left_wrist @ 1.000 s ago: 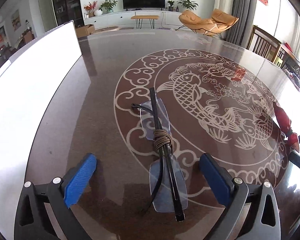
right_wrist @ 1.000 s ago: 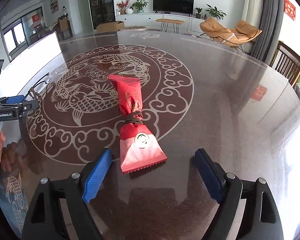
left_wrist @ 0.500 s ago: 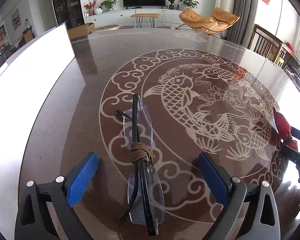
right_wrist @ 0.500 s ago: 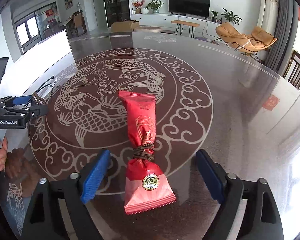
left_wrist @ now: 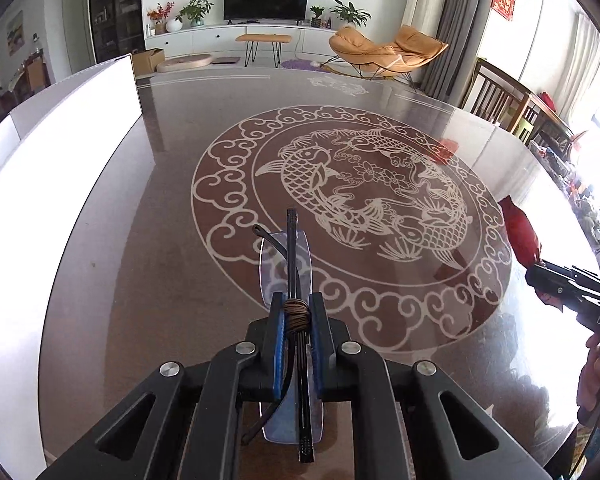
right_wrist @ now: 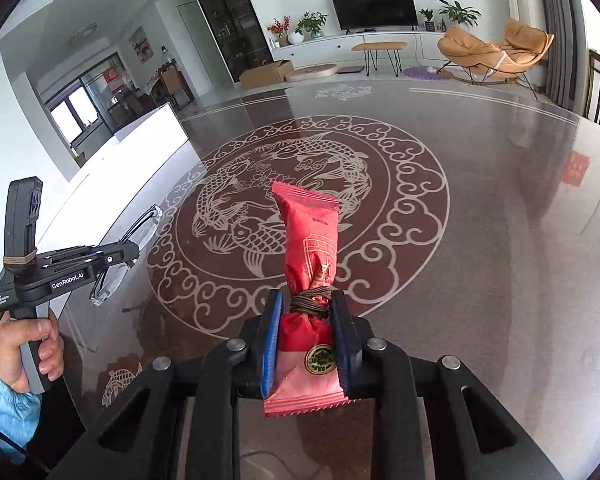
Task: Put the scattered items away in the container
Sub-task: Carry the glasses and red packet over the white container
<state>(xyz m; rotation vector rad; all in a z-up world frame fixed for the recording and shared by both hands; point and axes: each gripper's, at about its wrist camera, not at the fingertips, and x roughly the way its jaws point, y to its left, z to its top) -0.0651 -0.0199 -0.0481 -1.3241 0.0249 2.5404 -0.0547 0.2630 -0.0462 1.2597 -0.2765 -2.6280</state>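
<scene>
My left claw (left_wrist: 296,330) is clamped tight on the folded rimless glasses with black arms (left_wrist: 290,248), gripping at the brown cord wound round their middle; they stick out toward twelve o'clock, above the dark glossy table with the pale carp medallion (left_wrist: 364,204). My right claw (right_wrist: 306,334) is pinched shut on the red foil snack packet (right_wrist: 310,240), at its cord-wrapped waist, its long end pointing to twelve. The white open-topped container (left_wrist: 60,132) sits at ten o'clock on the table's edge.
</scene>
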